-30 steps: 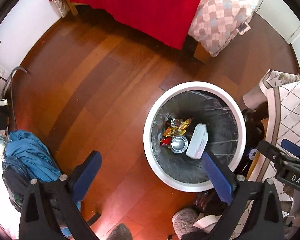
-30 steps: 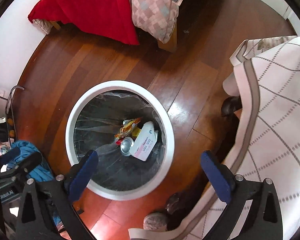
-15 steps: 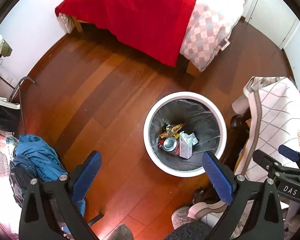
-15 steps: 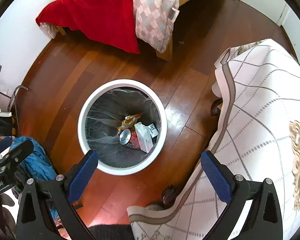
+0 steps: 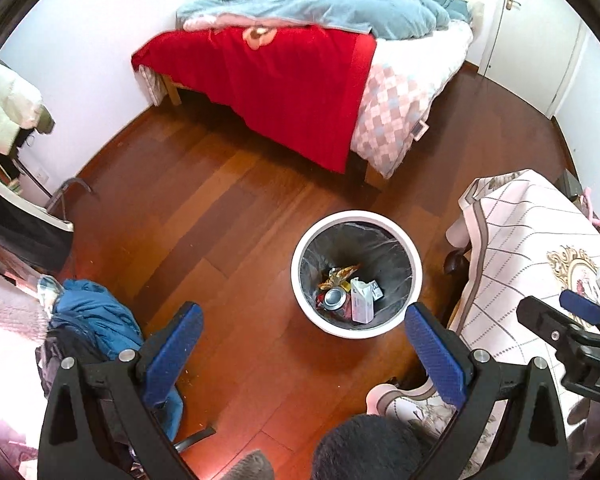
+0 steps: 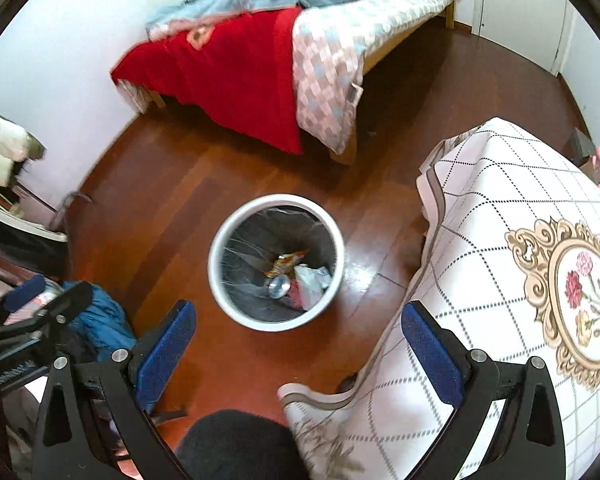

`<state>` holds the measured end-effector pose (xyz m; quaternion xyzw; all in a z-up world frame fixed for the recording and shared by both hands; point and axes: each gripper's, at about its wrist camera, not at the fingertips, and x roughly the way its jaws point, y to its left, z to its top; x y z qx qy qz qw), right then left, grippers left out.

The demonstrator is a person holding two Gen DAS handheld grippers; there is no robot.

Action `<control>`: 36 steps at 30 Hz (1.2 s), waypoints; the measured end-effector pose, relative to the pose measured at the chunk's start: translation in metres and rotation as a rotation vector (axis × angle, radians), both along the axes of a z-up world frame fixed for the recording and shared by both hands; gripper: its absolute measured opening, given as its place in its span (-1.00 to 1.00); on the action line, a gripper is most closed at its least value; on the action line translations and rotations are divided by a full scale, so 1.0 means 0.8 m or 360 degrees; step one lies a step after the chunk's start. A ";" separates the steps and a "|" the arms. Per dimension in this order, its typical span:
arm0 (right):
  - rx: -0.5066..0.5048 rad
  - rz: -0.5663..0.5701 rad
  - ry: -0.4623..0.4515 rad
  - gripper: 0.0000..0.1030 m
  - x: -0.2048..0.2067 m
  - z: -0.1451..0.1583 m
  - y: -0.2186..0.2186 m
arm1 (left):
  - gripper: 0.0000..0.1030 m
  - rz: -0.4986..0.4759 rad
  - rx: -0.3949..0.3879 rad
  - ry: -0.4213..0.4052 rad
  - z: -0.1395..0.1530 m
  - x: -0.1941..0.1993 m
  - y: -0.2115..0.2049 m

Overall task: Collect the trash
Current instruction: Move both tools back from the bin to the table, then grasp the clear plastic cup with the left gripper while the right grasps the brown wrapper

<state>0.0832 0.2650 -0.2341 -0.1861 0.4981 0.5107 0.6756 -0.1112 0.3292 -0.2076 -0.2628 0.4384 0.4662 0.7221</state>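
A round white trash bin (image 5: 308, 300) with a clear liner stands on the wooden floor; it also shows in the right wrist view (image 6: 220, 288). Inside lie a metal can (image 5: 333, 298), a white carton (image 5: 361, 301) and an orange wrapper (image 5: 339, 273). My left gripper (image 5: 302, 350) is open and empty, high above the floor in front of the bin. My right gripper (image 6: 298, 350) is open and empty, high above the floor beside the bin. The right gripper also shows at the right edge of the left wrist view (image 5: 572, 320).
A bed (image 5: 300, 64) with a red blanket and blue duvet stands behind the bin. A table under a white checked cloth (image 6: 520, 260) is on the right. A blue jacket (image 5: 96, 316) lies at the left. A dark round shape (image 6: 236, 444) fills the bottom edge.
Both grippers have risen well away from the bin, so it looks much smaller and more of the room shows. Both stay open and empty.
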 end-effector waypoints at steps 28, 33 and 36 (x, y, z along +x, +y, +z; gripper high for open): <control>-0.0505 -0.1380 0.0119 1.00 0.475 -0.118 -0.469 | 0.98 -0.0894 -0.0523 -0.0109 -0.110 0.534 -0.263; -0.0502 -0.1445 0.0186 0.88 0.519 -0.143 -0.480 | 0.61 -0.0962 -0.0590 -0.0127 -0.126 0.590 -0.279; -0.0500 -0.1468 0.0195 0.84 0.531 -0.154 -0.487 | 0.46 -0.0980 -0.0612 -0.0100 -0.140 0.610 -0.283</control>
